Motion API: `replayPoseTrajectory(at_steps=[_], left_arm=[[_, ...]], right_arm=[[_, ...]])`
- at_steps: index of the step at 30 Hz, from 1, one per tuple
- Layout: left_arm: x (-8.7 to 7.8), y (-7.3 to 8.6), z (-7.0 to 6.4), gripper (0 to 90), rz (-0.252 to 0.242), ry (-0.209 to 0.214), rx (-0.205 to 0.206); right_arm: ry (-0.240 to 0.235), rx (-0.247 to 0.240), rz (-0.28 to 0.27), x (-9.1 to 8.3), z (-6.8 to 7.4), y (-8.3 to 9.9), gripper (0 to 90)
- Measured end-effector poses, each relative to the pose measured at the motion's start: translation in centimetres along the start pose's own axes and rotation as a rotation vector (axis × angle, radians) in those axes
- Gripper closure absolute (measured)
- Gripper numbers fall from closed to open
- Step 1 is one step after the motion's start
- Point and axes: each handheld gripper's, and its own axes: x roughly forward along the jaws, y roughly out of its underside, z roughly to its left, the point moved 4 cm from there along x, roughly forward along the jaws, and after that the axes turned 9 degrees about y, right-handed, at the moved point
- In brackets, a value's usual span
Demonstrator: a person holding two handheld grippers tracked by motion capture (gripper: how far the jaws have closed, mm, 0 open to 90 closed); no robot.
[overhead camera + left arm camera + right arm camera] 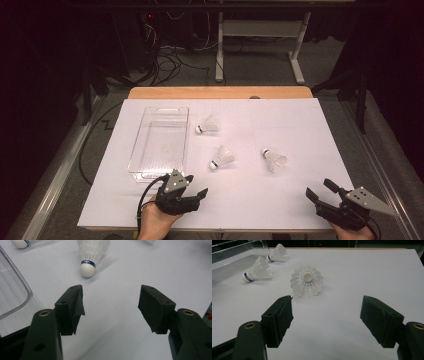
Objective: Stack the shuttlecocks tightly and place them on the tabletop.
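Observation:
Three white shuttlecocks lie on the white tabletop (260, 200). One shuttlecock (207, 125) rests beside the clear plastic bin (186, 136), a second (222, 157) lies in the middle, and a third (274, 160) is to the right. My left gripper (196, 185) is open near the bin's front corner, and the middle shuttlecock (91, 253) lies ahead of its jaws with its cork towards me. My right gripper (319, 188) is open at the front right. The right shuttlecock (307, 281) lies ahead of it, feather skirt towards me. Both grippers (111, 302) (327, 312) are empty.
The bin's rim (26, 287) is close on the left of my left gripper and stands empty. The other two shuttlecocks (257, 272) (277, 253) and the bin (234, 266) lie far left in the right gripper view. Cables and table legs (218, 55) stand beyond the far edge.

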Motion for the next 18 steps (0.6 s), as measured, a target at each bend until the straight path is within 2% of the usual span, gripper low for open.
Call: replayPoseTrajectory(at_steps=[5,18], left_arm=[[0.5,-0.7,0.0,37.6,0.008,-0.013,0.008],[1.8,-2.4,0.3,40.6,0.016,-0.017,-0.007]], right_arm=[[-0.001,-0.003,0.001,0.1,0.1,0.0,26.8],[-0.01,-0.004,0.001,0.1,0.2,0.0,26.8]])
